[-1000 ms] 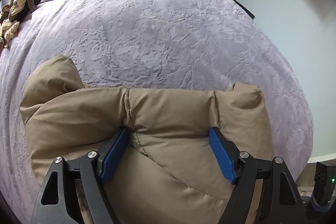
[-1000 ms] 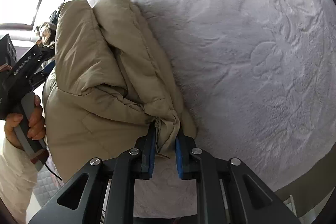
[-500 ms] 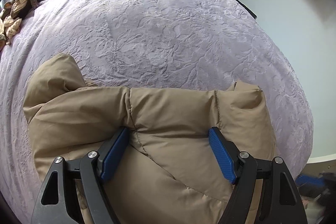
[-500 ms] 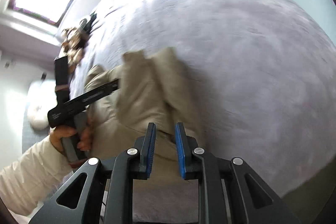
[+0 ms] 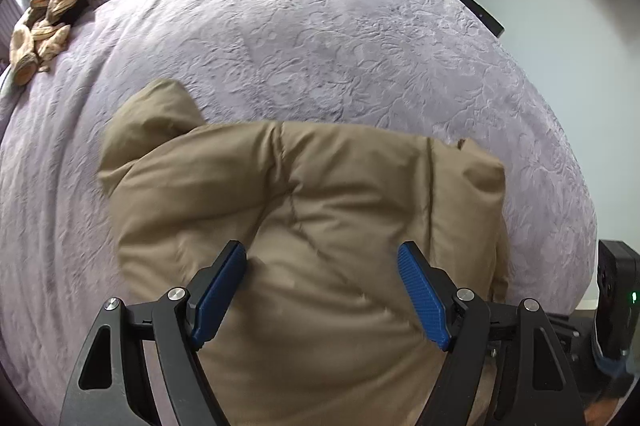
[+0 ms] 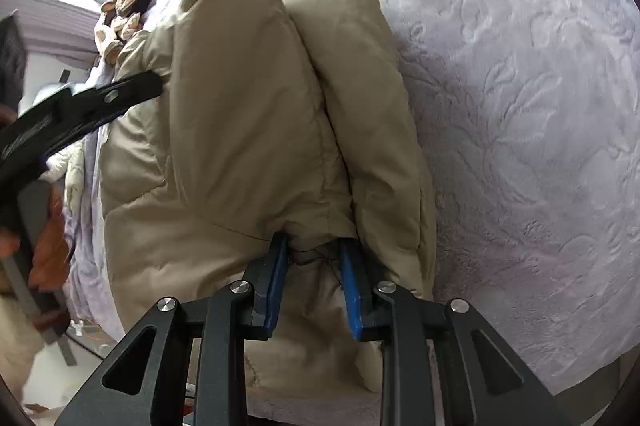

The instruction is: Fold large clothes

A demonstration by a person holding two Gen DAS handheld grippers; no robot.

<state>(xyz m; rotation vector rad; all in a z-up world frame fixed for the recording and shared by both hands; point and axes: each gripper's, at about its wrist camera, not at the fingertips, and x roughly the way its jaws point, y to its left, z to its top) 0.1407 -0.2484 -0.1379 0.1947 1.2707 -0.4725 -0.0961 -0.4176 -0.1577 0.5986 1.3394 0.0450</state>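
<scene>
Lying puffed and folded on the lavender bedspread [image 5: 360, 38], the tan padded jacket [image 5: 304, 210] sits near the bed's close edge, its long axis running away from the right wrist camera toward a heap of patterned clothes [image 5: 52, 6] at the far corner. Wide bare bedspread spreads beyond it. The left claw [image 5: 322, 290] hovers over the jacket, blue pads spread wide apart. The right claw [image 6: 316, 266] pinches a bunched fold at the jacket's near end.
</scene>
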